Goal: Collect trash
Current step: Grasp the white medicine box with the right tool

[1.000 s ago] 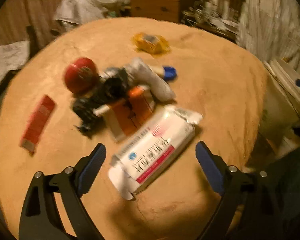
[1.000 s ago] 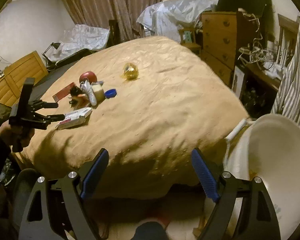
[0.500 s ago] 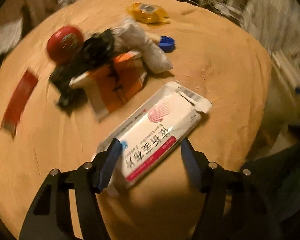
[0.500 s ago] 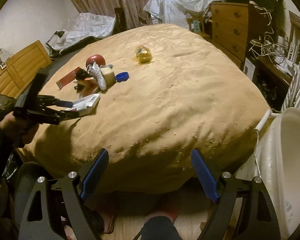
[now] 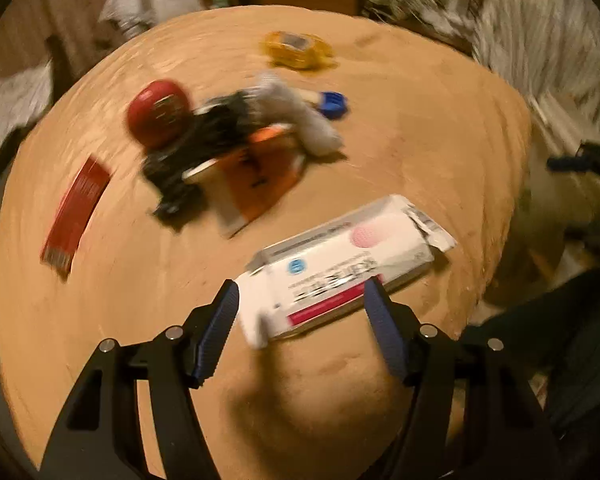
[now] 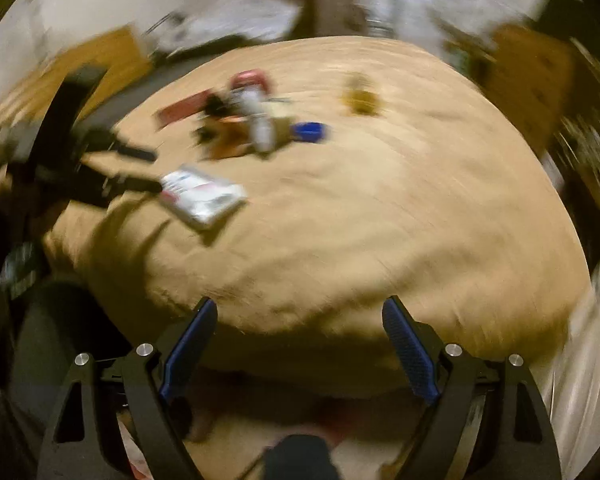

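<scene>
Left tongs (image 5: 300, 304) pinching white carton (image 5: 352, 256) by one end, near the bed (image 5: 420, 140) edge; a weak end-grip may let it swing out. Right tongs (image 6: 298, 344) spread, empty.

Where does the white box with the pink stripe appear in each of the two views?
Left wrist view: the white box is low and right of centre, its near end between the left tongs.
Right wrist view: the box is left of centre, at the tip of the left tongs.
Shared landmark: the blue cap, beyond the box in both views.
</scene>
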The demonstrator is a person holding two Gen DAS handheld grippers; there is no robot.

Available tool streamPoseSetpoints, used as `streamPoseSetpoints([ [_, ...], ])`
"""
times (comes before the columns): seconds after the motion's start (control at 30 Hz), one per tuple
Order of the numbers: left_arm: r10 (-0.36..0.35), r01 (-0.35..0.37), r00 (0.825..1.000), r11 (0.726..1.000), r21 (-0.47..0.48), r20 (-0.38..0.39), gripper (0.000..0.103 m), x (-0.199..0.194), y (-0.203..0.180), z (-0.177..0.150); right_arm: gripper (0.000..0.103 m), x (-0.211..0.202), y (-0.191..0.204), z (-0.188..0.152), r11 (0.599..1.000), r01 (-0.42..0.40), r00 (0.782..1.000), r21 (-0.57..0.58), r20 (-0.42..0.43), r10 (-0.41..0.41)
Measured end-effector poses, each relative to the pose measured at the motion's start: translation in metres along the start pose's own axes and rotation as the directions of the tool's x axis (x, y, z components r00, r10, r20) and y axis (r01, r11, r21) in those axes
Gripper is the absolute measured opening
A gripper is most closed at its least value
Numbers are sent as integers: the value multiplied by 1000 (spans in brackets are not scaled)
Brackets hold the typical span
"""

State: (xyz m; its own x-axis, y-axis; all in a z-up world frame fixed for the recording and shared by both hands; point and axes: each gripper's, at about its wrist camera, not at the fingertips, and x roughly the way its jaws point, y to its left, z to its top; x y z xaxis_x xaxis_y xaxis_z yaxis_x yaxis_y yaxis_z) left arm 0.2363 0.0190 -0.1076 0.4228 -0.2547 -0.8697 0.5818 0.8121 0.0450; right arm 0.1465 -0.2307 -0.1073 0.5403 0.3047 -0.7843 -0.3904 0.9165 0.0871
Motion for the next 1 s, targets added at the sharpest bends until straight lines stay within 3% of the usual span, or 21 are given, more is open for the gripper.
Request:
streamPoseSetpoints([
  [0.2, 33, -33, 999, 994, -108, -2, 63, -6, 38, -27, 85, 63, 61, 64, 968, -114, 993, -224, -58, 104],
  [0.4, 75, -69, 997, 978, -197, 26, 69, -18, 75, -37, 85, 125, 102, 103, 944, -183, 981, -274, -109, 159],
  [0.47, 86, -73, 995, 972, -224, 48, 72, -19, 82, -37, 72, 136, 108, 106, 945, -169, 984, -280, -100, 147],
  [0.6, 112, -84, 988, 967, -241, 104, 76, -10, 84, -23, 62, 126, 100, 98, 961, -103, 994, -257, -53, 92],
  [0.7, 167, -150, 982, 975, -166, 93, 76, 11, 74, -7, 58, 105, 75, 87, 980, 8, 1000, -198, -12, -11],
  [0.73, 192, -180, 978, 974, -139, 81, 76, 20, 72, -2, 51, 99, 66, 83, 986, 30, 1000, -164, -4, -31],
  [0.83, 204, -198, 977, 975, -97, 57, 76, 47, 74, 14, 49, 77, 27, 67, 999, 39, 999, -19, 8, -39],
  [0.93, 208, -201, 977, 971, -126, 45, 76, 66, 82, 28, 49, 69, 21, 55, 999, 47, 999, 1, 10, -47],
  [0.97, 191, -181, 980, 973, -143, 59, 73, 68, 84, 32, 50, 69, 21, 54, 999, 49, 999, -2, 11, -49],
  [1.0, 152, -140, 986, 978, -155, 71, 52, 68, 86, 35, 52, 70, 22, 53, 999, 48, 999, -2, 14, -48],
])
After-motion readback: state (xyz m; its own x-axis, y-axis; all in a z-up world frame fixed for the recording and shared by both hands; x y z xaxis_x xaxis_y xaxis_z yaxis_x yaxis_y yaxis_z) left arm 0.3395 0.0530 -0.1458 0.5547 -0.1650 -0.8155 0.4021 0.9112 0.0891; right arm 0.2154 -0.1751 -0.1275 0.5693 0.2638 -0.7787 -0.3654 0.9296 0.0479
